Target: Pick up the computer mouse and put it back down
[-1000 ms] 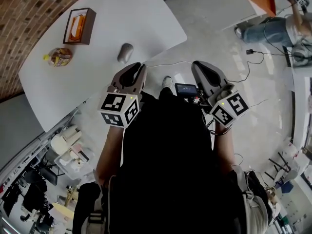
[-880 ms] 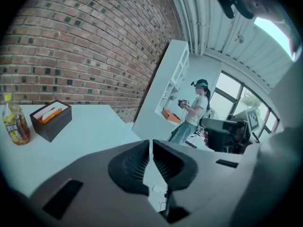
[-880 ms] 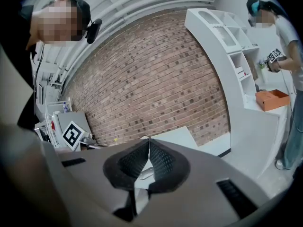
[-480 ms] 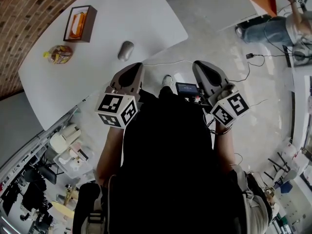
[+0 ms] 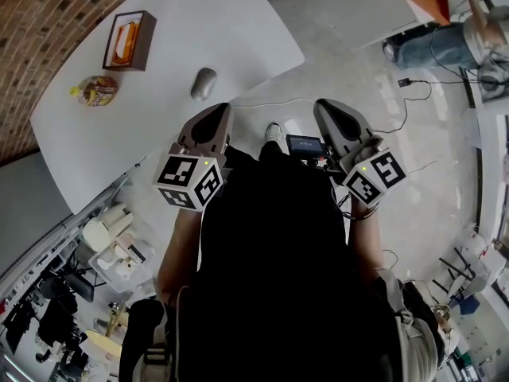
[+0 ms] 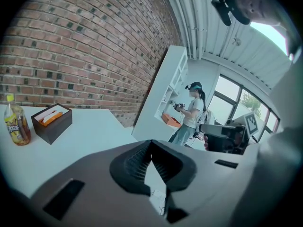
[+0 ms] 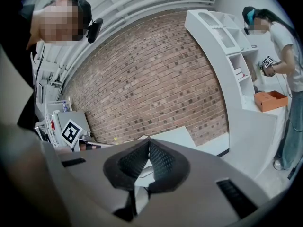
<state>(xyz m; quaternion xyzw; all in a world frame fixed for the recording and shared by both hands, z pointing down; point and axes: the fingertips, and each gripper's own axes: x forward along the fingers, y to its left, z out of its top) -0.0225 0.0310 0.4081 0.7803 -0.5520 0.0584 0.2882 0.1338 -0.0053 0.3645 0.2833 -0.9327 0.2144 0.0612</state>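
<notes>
The computer mouse (image 5: 203, 83) is lying flat on the white table (image 5: 238, 30), close to the edge nearest the person and apart from both grippers, and it is keeping the same spot across the last second. Further back on the table, a dark tissue box (image 5: 129, 41) and a drink bottle (image 5: 97, 91) are standing well apart from the mouse, the bottle just beside the box in the left gripper view. The left gripper (image 5: 213, 116) is hovering off the table's edge, nearest the mouse but not touching it. What is changing is its jaws: a second ago they were standing slightly apart, and now they are pressing tip to tip with nothing between them, only bare tabletop showing through the gap behind the tips. The right gripper (image 5: 330, 111) is hanging over the floor further to the side, its jaws likewise clenched on nothing. For the task, this is saying little either way: the mouse is resting on the table as the task wants it at the end, yet the same picture would fit a mouse waiting to be lifted as well as one already set back. The closing left jaws are not taking hold of anything. Beyond the table, another person (image 5: 445, 46) is standing by the white shelves.
</notes>
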